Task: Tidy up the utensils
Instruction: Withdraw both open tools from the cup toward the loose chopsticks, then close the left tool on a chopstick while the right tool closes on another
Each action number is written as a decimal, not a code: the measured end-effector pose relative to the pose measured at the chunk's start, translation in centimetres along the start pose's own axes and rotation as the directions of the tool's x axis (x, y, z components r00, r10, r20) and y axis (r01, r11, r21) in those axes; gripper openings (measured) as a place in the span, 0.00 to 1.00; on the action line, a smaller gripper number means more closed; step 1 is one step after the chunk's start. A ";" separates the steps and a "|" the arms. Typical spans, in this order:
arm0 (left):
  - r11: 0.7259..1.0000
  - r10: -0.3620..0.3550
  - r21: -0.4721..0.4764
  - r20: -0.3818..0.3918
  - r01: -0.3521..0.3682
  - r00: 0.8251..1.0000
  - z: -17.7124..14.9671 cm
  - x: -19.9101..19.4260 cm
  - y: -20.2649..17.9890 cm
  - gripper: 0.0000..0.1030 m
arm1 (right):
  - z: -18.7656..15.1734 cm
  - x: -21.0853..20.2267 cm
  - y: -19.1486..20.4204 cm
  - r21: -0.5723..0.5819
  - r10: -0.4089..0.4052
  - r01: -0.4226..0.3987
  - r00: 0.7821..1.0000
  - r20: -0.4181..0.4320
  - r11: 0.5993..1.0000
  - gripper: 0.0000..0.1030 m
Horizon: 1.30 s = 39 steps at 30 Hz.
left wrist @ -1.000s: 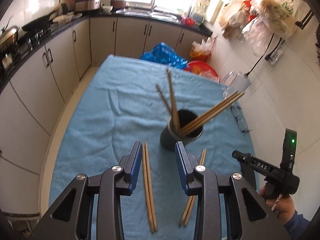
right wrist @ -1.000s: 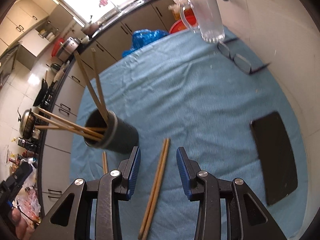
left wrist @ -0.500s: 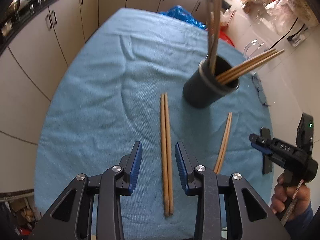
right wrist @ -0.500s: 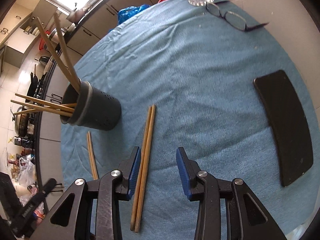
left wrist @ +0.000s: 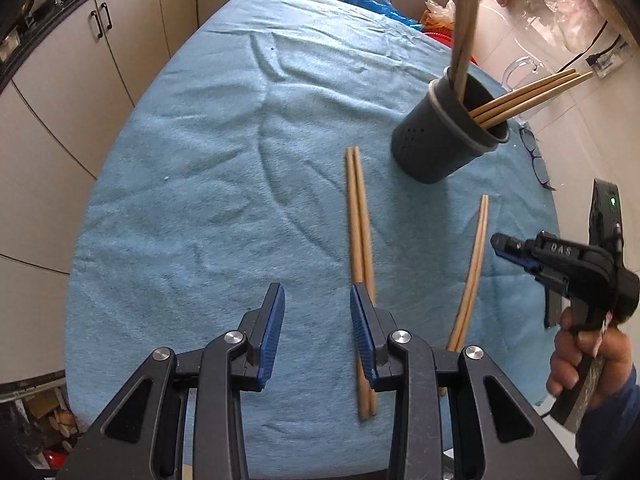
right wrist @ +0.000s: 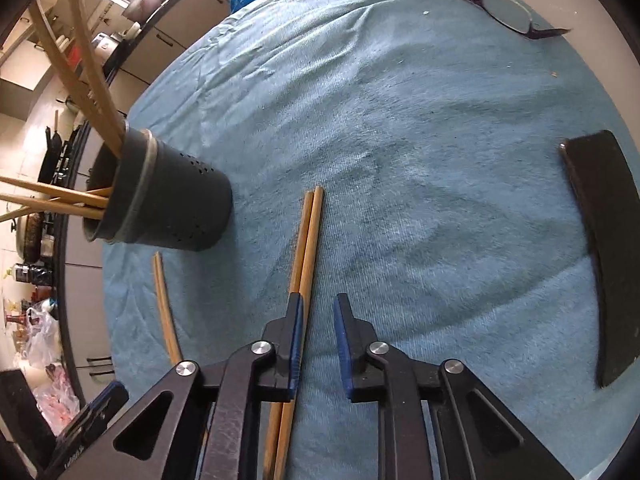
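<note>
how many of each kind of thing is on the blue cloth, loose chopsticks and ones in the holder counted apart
Loose chopsticks lying on the cloth: 4, as one pair and a second pair
Chopsticks in the holder: 5, three leaning and two more upright
Dark holder: 1
Glasses: 1
Black flat slab: 1
Total: 12

My right claw [right wrist: 317, 312] has just been closing, and the chopstick pair [right wrist: 307, 248] runs under my left pad, not between them. Dark holder [right wrist: 176, 204] full of chopsticks sits left, another pair [right wrist: 164, 304] near it, all on blue cloth [right wrist: 420, 140].
</note>
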<state>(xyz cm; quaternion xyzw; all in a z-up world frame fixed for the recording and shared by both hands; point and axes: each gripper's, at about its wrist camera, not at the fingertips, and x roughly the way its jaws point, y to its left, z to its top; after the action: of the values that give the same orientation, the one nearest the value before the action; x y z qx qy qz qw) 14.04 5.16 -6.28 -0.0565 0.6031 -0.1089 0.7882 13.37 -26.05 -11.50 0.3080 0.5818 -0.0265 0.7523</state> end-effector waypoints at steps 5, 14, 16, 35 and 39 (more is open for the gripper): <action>1.000 0.006 -0.012 -0.009 -0.006 1.000 0.1 0.3 1.3 0.31 | 0.6 1.0 0.3 0.007 -0.035 0.035 0.999 0.002 0.999 0.15; 1.000 -0.006 0.013 -0.028 0.006 1.000 1.0 1.2 0.5 0.31 | 0.6 1.5 2.1 -0.085 -0.126 0.127 0.992 0.018 0.988 0.09; 1.000 -0.007 0.023 -0.033 0.008 0.999 1.3 1.6 0.1 0.31 | 0.6 1.5 2.1 -0.099 -0.151 0.152 0.988 0.019 0.983 0.07; 0.994 0.016 0.109 -0.112 -0.004 0.994 4.3 7.3 -2.7 0.31 | 0.0 -0.2 -1.8 -0.051 -0.142 0.143 0.990 0.017 0.988 0.07; 0.992 0.025 0.123 -0.107 -0.012 0.994 4.7 7.6 -3.2 0.31 | 0.2 -0.1 -1.9 -0.055 -0.146 0.147 0.989 0.017 0.988 0.07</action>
<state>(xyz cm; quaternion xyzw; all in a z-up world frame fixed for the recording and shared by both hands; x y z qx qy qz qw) 20.18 0.03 -11.46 0.0036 0.6377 -0.1412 0.7573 12.69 -27.74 -12.19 0.2431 0.5987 -0.0672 0.7602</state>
